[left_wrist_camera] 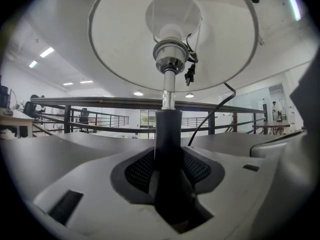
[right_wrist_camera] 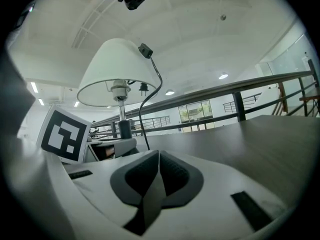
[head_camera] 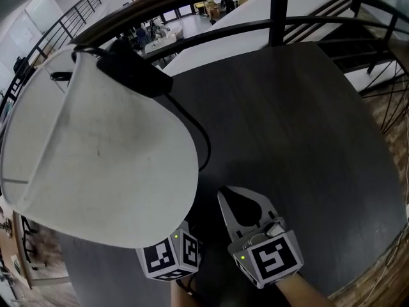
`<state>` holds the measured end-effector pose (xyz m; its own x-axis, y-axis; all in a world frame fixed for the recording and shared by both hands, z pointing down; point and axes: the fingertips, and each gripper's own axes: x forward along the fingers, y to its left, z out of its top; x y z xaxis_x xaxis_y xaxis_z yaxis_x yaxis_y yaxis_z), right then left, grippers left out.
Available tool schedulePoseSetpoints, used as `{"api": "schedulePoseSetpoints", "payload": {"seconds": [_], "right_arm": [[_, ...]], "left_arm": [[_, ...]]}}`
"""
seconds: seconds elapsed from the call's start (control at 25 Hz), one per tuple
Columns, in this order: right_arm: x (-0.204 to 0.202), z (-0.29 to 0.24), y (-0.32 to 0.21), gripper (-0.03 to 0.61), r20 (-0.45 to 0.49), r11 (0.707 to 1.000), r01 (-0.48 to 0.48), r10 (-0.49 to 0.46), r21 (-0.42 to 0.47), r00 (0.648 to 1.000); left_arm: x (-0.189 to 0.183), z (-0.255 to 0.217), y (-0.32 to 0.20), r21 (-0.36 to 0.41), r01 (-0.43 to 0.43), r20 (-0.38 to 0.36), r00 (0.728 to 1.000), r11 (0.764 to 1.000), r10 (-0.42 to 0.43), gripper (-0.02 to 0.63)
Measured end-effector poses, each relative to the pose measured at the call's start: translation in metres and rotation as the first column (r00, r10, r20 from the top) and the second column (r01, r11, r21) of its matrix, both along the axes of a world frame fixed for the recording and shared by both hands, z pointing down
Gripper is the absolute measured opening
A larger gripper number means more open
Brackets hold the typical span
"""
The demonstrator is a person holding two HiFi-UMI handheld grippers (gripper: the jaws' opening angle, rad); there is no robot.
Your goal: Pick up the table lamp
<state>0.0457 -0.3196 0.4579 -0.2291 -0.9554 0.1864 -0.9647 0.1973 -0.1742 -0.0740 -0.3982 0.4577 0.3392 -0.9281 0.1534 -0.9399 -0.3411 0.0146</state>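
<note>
The table lamp has a white fabric shade (head_camera: 96,152), a chrome socket (left_wrist_camera: 170,56) and a black stem (left_wrist_camera: 168,134). In the head view the shade fills the left side and hides the stem and the base. My left gripper (left_wrist_camera: 169,159) is under the shade, its pads closed against the black stem; only its marker cube (head_camera: 171,256) shows from above. To its right, my right gripper (head_camera: 225,196) lies low over the table, shut with nothing in it, its pads (right_wrist_camera: 170,171) meeting. The right gripper view shows the lamp (right_wrist_camera: 117,66) at the left, beyond the left gripper (right_wrist_camera: 107,146).
A black cord (head_camera: 198,133) runs from a black part (head_camera: 134,69) on top of the shade down to the dark round table (head_camera: 307,139). A dark railing (head_camera: 275,5) curves behind the table. Wooden floor shows at the right edge (head_camera: 390,114).
</note>
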Motion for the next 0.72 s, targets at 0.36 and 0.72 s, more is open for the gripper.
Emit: {"api": "schedulePoseSetpoints", "payload": {"seconds": [0.36, 0.72], "right_arm": [[0.003, 0.002, 0.001, 0.012, 0.005, 1.0, -0.003, 0.003, -0.011, 1.0], [0.006, 0.003, -0.002, 0.012, 0.003, 1.0, 0.003, -0.003, -0.001, 1.0]], "left_arm": [[0.014, -0.011, -0.015, 0.053, -0.071, -0.007, 0.997, 0.996, 0.071, 0.213], [0.02, -0.013, -0.017, 0.05, -0.086, 0.017, 0.996, 0.995, 0.085, 0.187]]}}
